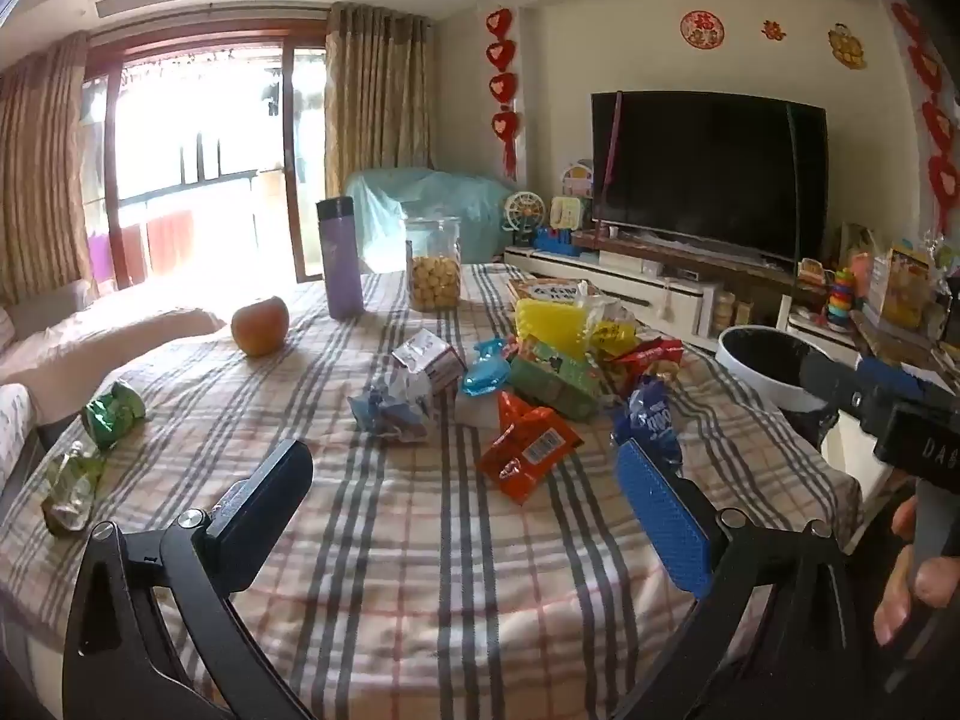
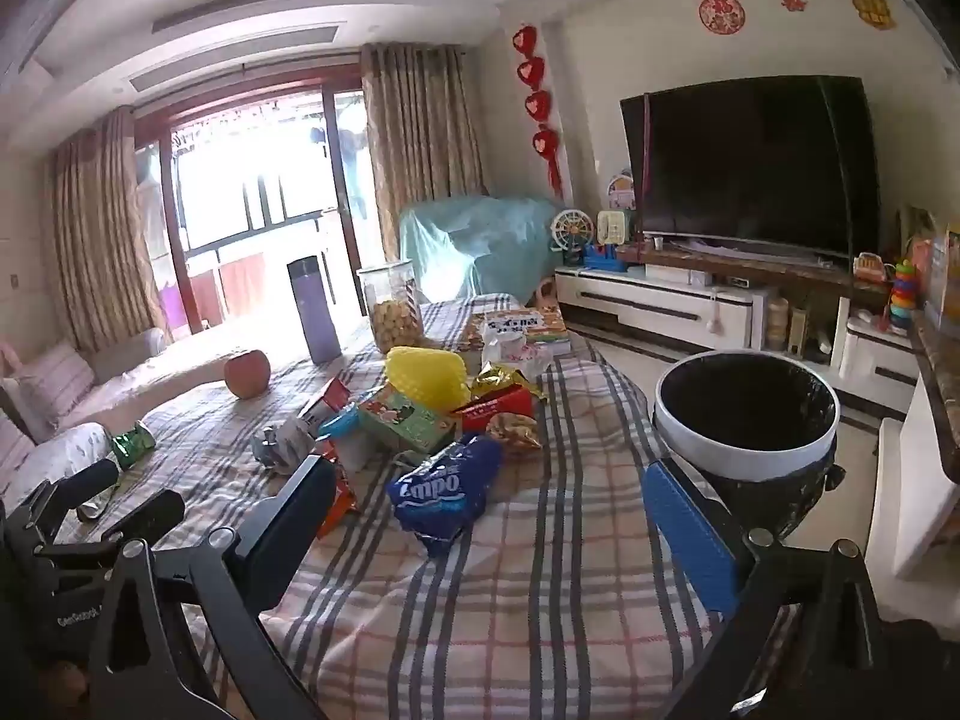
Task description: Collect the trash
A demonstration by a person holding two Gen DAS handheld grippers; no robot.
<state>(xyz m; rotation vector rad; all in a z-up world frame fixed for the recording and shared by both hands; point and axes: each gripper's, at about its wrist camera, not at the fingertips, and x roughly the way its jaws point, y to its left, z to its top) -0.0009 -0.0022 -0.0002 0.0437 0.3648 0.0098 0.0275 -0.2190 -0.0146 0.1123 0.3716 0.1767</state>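
Both claws hang over the near end of the bench (image 2: 480, 618), tipped a little downward, and both are spread wide with nothing between the fingers. The left claw (image 1: 462, 510) faces the orange wrapper (image 1: 528, 450); the right claw (image 2: 486, 516) lines up on the blue packet (image 2: 447, 489), a fair guess for first pick. The bin (image 2: 744, 414) stands just off the bench's right edge, likely parked there so each piece needs only a short swing. The trash sits heaped mid-bench, with two green wrappers (image 1: 114, 411) strayed to the left edge. Count: one bin, one apple (image 1: 259, 325), one purple flask (image 1: 342, 258), one biscuit jar (image 1: 433, 264), and around a dozen wrappers and cartons; the pile overlaps too much for an exact tally.
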